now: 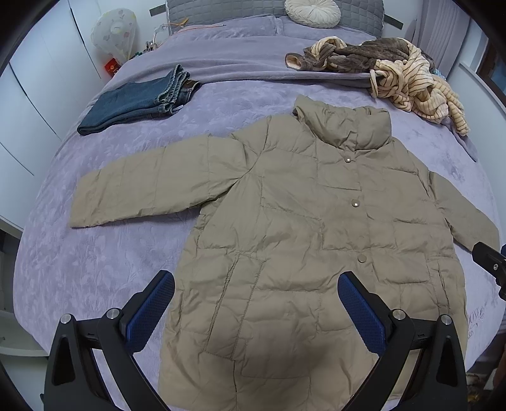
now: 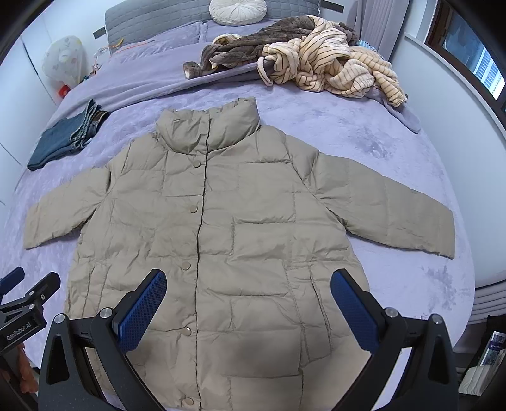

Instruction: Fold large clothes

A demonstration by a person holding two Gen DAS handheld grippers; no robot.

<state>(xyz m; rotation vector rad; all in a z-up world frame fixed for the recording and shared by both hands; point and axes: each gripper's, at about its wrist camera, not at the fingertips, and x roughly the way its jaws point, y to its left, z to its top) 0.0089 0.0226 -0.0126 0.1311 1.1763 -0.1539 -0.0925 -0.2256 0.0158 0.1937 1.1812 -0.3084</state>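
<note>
A large tan quilted jacket [image 1: 300,221] [image 2: 227,227] lies flat and face up on the lilac bedspread, snapped closed, collar toward the headboard and both sleeves spread outward. My left gripper [image 1: 256,284] hovers open above the jacket's lower left part, blue pads wide apart with nothing between them. Over the lower right part, my right gripper [image 2: 248,283] is likewise open and empty. Each gripper shows at the edge of the other's view: the right gripper [image 1: 490,262], the left gripper [image 2: 25,300].
Folded blue jeans [image 1: 139,101] [image 2: 68,136] rest at the back left of the bed [image 1: 95,268]. A heap of striped cream and brown plush clothes [image 1: 395,69] [image 2: 310,60] lies at the back right. A round cushion [image 1: 311,11] sits by the headboard. White cupboards [image 1: 38,95] stand left.
</note>
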